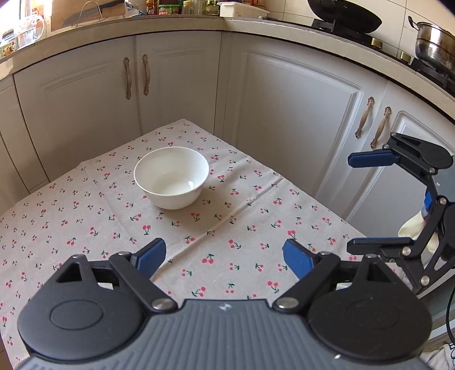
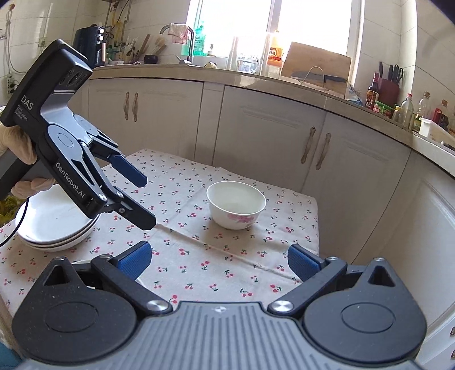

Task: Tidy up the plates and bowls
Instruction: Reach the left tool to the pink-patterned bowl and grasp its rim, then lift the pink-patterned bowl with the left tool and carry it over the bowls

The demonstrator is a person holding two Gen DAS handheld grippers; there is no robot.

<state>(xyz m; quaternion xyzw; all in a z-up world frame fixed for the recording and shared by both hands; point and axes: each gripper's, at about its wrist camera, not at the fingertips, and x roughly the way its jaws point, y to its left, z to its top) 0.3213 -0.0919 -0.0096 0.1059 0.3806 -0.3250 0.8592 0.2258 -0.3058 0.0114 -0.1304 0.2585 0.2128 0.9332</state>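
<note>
A white bowl (image 1: 171, 177) stands upright on the cherry-print tablecloth (image 1: 85, 216); in the right wrist view the bowl (image 2: 236, 208) shows a pink flower on its side. A stack of white plates (image 2: 54, 224) sits at the table's left edge in the right wrist view. My left gripper (image 1: 224, 256) is open and empty, above the cloth in front of the bowl; it also shows in the right wrist view (image 2: 146, 203), over the plates. My right gripper (image 2: 219, 260) is open and empty, to the right of the left one; it also shows in the left wrist view (image 1: 351, 202).
White kitchen cabinets (image 1: 284, 113) stand close behind and beside the table. The countertop (image 2: 256, 78) holds bottles, a cutting board and a sink. A black wok (image 1: 344, 12) and a steel pot (image 1: 433, 42) sit on the stove. Something white lies partly hidden under my right gripper's left finger (image 2: 133, 260).
</note>
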